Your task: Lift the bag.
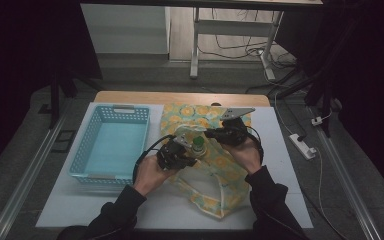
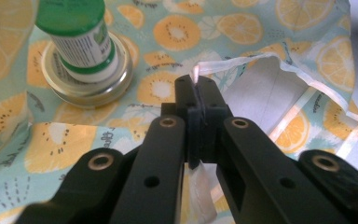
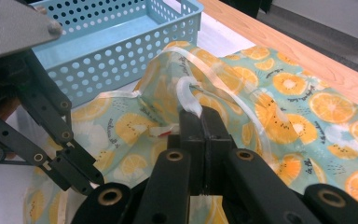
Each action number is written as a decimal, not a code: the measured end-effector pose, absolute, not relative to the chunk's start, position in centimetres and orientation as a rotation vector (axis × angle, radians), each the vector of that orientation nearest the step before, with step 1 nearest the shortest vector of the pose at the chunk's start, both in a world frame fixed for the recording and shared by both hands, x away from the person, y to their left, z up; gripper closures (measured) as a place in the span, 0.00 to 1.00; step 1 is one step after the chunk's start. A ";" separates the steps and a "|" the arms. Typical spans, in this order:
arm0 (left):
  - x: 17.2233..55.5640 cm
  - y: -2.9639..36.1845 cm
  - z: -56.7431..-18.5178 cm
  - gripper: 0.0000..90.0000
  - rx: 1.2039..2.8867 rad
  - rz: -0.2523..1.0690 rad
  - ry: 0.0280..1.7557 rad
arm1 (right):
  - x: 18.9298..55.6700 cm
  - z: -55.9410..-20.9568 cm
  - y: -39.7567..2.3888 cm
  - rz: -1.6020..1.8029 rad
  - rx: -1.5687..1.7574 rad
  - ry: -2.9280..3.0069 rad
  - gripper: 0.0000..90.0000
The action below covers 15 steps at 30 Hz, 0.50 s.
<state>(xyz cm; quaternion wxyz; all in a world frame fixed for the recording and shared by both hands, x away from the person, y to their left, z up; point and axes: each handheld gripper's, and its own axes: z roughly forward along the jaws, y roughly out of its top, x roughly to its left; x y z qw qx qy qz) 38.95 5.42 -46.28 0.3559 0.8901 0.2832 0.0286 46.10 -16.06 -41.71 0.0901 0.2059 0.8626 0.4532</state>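
Note:
A cloth bag (image 1: pixel 219 167) printed with orange and kiwi slices lies on the white table. My left gripper (image 1: pixel 186 150) is shut on the bag's white rim (image 2: pixel 196 74), and the bag mouth (image 2: pixel 261 88) gapes beside it. My right gripper (image 1: pixel 209 134) is shut on another stretch of that rim (image 3: pixel 189 95) and holds it lifted. Between the two grippers a green-capped white bottle (image 1: pixel 198 145) (image 2: pixel 79 39) stands on a round gold lid (image 2: pixel 91 86) over the fabric. The left gripper (image 3: pixel 74 170) also appears at the left of the right gripper view.
A light blue perforated basket (image 1: pixel 111 145) (image 3: pixel 121 42) with nothing in it stands left of the bag. The wooden table edge (image 1: pixel 180 97) runs along the back. A power strip (image 1: pixel 302 146) and cables lie on the floor at the right.

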 end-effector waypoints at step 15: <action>40.5 6.4 -44.0 0.99 2.226 0.028 0.770 | 45.9 -40.7 -16.1 1.349 0.601 2.586 1.00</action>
